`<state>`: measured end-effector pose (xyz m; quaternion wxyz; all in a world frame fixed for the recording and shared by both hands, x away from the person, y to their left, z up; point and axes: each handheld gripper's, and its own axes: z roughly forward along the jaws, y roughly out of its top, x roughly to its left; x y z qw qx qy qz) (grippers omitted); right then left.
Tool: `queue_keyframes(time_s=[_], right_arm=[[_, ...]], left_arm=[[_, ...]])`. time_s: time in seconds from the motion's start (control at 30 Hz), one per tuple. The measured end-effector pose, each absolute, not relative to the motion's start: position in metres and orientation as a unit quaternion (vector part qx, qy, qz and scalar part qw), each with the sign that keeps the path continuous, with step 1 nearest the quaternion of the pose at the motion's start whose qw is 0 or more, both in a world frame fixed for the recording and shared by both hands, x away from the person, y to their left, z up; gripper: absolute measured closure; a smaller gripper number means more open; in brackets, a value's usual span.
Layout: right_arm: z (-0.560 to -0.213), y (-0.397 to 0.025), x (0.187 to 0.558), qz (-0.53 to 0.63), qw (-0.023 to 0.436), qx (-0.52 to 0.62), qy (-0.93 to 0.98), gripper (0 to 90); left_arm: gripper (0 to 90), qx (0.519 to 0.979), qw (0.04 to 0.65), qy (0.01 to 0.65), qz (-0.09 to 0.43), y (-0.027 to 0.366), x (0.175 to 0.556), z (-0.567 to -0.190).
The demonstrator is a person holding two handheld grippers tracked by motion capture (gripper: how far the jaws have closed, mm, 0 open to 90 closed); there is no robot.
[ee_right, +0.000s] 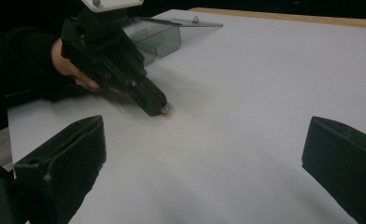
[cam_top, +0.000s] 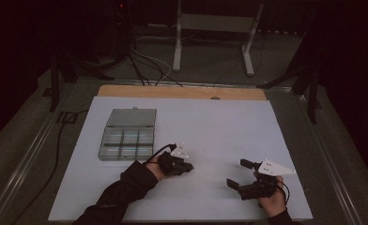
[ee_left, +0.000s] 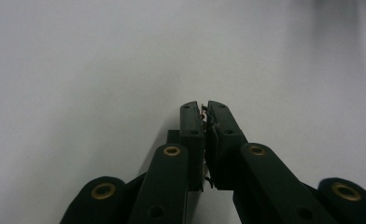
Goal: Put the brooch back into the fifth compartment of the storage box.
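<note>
The left gripper [cam_top: 187,167], jaws pressed together on a tiny object [ee_right: 166,110] at their tips, touches down mid-sheet on the white tabletop [cam_top: 229,122] with bare room all round, the clear compartment box [cam_top: 127,135] just behind it, while the right gripper [cam_top: 238,174] hangs spread wide near the front edge.

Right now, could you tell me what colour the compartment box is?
Clear smoky grey box, best in the high view.
</note>
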<state>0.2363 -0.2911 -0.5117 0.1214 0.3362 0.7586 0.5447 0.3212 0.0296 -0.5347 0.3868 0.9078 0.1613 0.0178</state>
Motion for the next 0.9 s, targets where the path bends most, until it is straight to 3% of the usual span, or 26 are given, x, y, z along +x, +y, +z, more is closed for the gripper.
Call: queue_keyframes(time_s=[0.9], right_arm=[[-0.511,-0.290,0.237,0.545,0.121,0.334,0.759,0.0]], left_arm=[[87.8,0.900,0.404,0.166,0.021,0.042,0.316,-0.510]])
